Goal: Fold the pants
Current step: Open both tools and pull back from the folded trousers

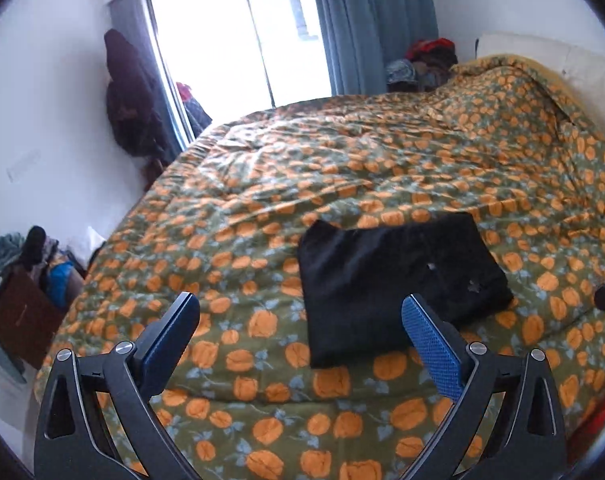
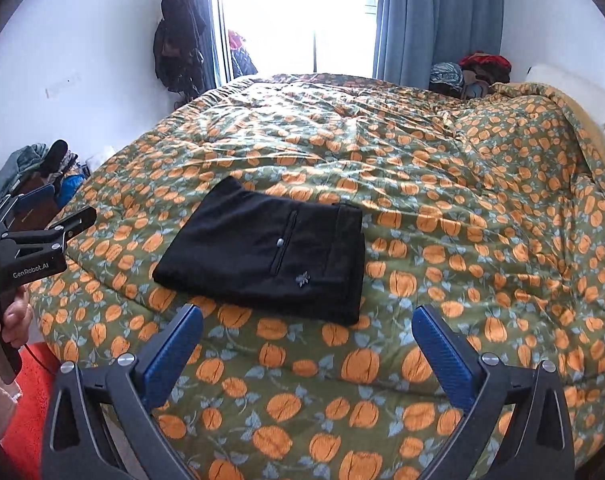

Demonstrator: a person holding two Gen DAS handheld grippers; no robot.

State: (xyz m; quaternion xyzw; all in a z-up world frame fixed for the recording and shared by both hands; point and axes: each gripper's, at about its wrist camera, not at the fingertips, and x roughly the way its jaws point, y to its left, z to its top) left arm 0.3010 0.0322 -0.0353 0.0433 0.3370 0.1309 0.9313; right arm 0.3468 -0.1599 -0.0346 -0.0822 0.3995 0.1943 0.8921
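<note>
Left wrist view: left hand-held gripper (image 1: 300, 316) raised above the near edge of the bed (image 1: 382, 152), blue-padded fingers (image 1: 432, 346) spread wide apart, nothing between them. Black pants (image 1: 398, 284) folded into a compact rectangle, flat on the pumpkin-print quilt (image 1: 262, 208), near the near edge of the bed and toward its right side; right finger overlapping the pants' near right corner in the picture, contact not determinable. Bright window (image 1: 238, 36) and blue curtain (image 1: 370, 24) beyond the far edge of the bed; clothes pile (image 1: 422, 64) at the far right corner.

Right wrist view: right hand-held gripper (image 2: 306, 328) held above the near edge of the bed (image 2: 462, 184), fingers (image 2: 446, 356) wide apart and empty, clear of the fabric. Folded pants (image 2: 270, 252) just beyond the fingertips, left of the bed's middle, zip pocket and small embroidered mark facing up. Left hand-held gripper (image 2: 68, 224) visible at the left border, off the left edge of the bed, fingers pointing away from the pants. Dark coat (image 2: 178, 36) hanging on the wall left of the window (image 2: 298, 16).
</note>
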